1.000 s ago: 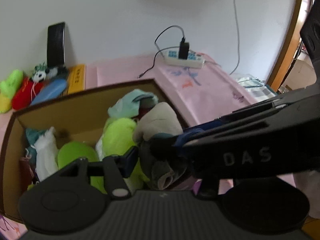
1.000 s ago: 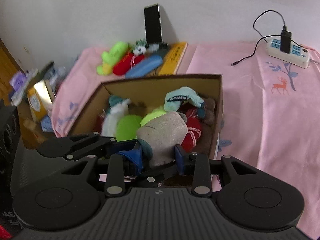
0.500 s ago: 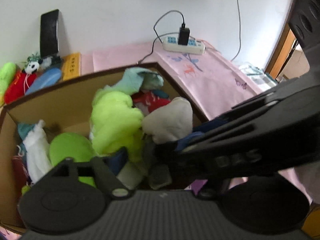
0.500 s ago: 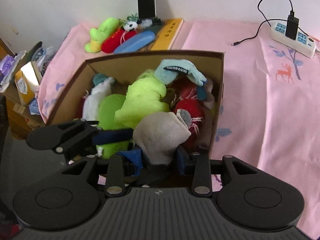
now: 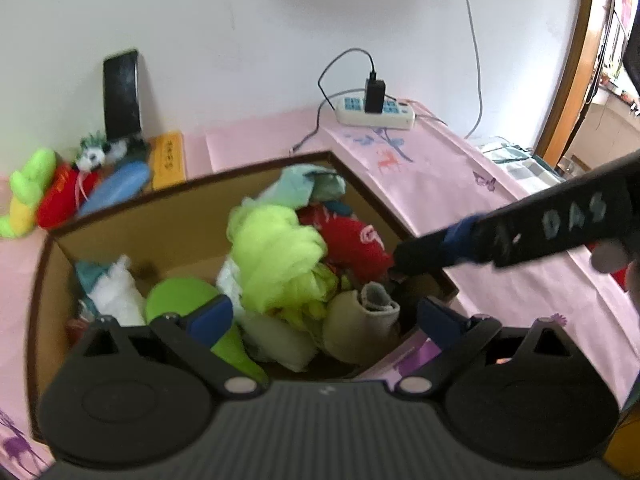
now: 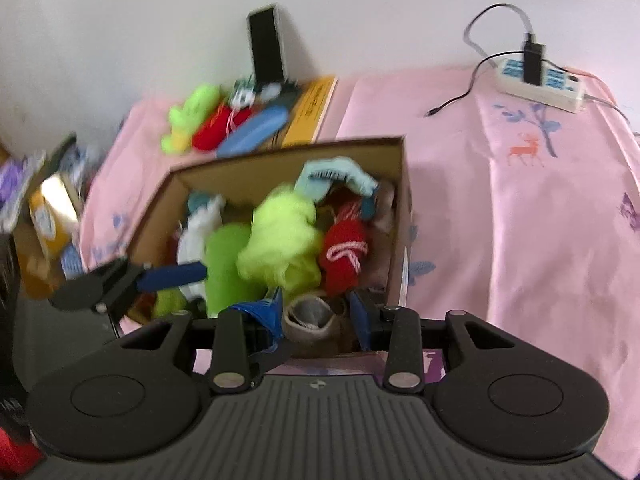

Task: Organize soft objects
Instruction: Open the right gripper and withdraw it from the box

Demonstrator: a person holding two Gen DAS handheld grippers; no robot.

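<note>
The beige sock point(image 5: 362, 330) lies in the near right corner of the cardboard box point(image 5: 132, 216), on top of the pile and close against the front wall, its grey cuff turned up. Beside it are a bright yellow-green fuzzy thing point(image 5: 276, 256), a red knitted piece point(image 5: 352, 240), a pale teal sock point(image 5: 298, 186) toward the back, and a white one point(image 5: 116, 292) on the left.

The left gripper point(image 5: 320, 318) stands over the box with its jaws spread wide on either side of the sock and pressing on nothing; they have just been opening. The right gripper point(image 6: 316, 312) has its blue pads on either side of the same sock (the picture is blurred, so this is a near call); its jaws have also just been opening, and I would say the pads no longer press.

So this sock looks delivered, and the box is already well filled. What is left, as far as I can judge, is the small cluster of plush toys point(image 6: 218, 122) against the wall on the pink cloth point(image 6: 540, 220), near the yellow book point(image 6: 312, 110) and the dark phone point(image 6: 266, 46). The power strip point(image 5: 374, 110) sits well apart.
</note>
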